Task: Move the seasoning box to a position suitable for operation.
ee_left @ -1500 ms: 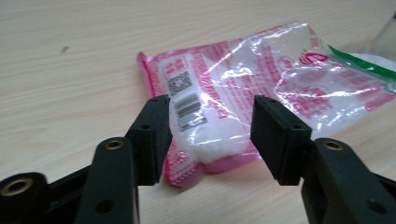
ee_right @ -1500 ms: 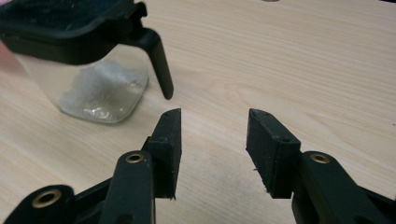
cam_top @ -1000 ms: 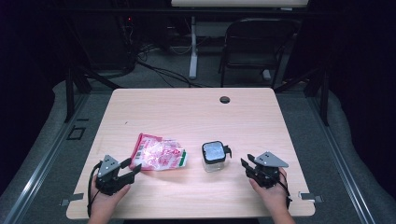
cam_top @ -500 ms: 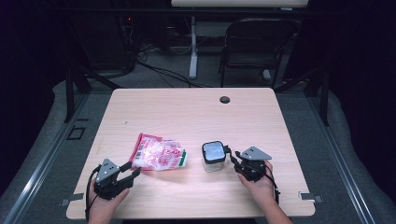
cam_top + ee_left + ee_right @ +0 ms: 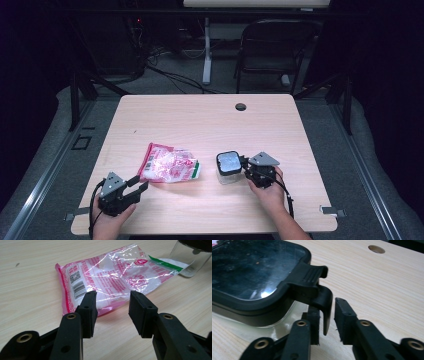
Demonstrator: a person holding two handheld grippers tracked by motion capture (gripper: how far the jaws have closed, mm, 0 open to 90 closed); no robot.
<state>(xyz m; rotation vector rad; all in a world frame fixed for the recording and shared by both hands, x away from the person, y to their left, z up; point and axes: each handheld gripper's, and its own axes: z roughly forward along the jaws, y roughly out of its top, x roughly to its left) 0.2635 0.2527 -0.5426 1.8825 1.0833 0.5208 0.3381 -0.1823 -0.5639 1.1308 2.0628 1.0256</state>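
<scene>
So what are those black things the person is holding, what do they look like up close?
Each hand carries a black tool: the left tool and the right tool. Each has two flat black jaws on arms with brass-ringed screw holes, a grey three-cornered plate on top and a black cable trailing back past the wrist. The forearms are bare, with no sleeves showing.

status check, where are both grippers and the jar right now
Right gripper closing around jar lid latch, not yet clamped. Left gripper open, short of pink bag. Nothing in the way.
</scene>
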